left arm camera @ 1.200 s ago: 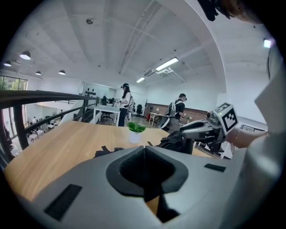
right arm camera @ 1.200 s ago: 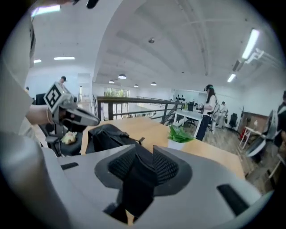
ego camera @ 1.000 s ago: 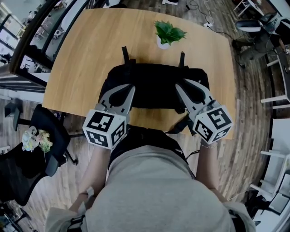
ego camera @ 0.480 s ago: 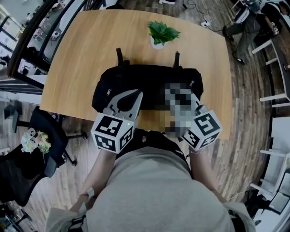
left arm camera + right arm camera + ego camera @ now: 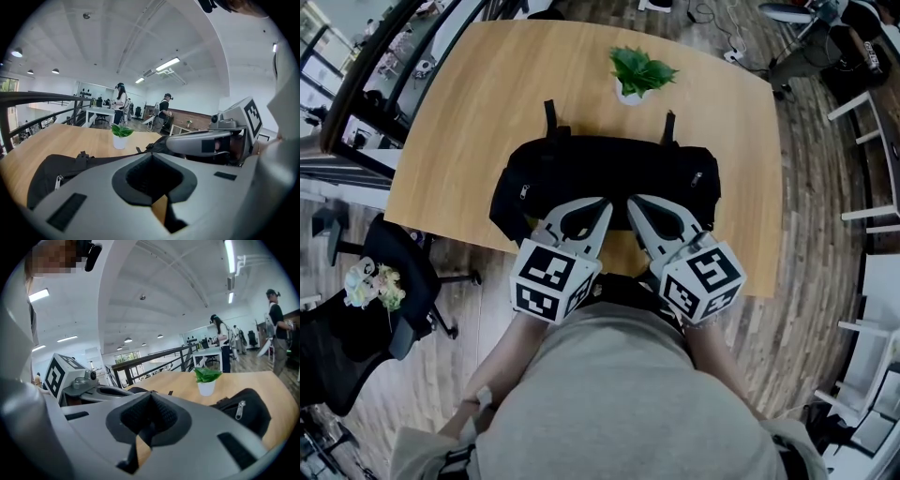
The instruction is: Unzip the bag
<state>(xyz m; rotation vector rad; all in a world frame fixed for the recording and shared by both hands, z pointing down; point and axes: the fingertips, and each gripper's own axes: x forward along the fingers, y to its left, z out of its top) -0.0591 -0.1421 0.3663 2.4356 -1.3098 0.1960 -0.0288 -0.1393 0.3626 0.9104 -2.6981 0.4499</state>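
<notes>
The light wooden surface (image 5: 478, 103) had rounded corners and stood on a plank floor (image 5: 811, 187). A black bag (image 5: 609, 173) lay flat across its near half, long side running left to right, with two straps (image 5: 550, 117) reaching toward the far edge. Just beyond the bag, a small potted plant (image 5: 639, 73) stood upright.
</notes>
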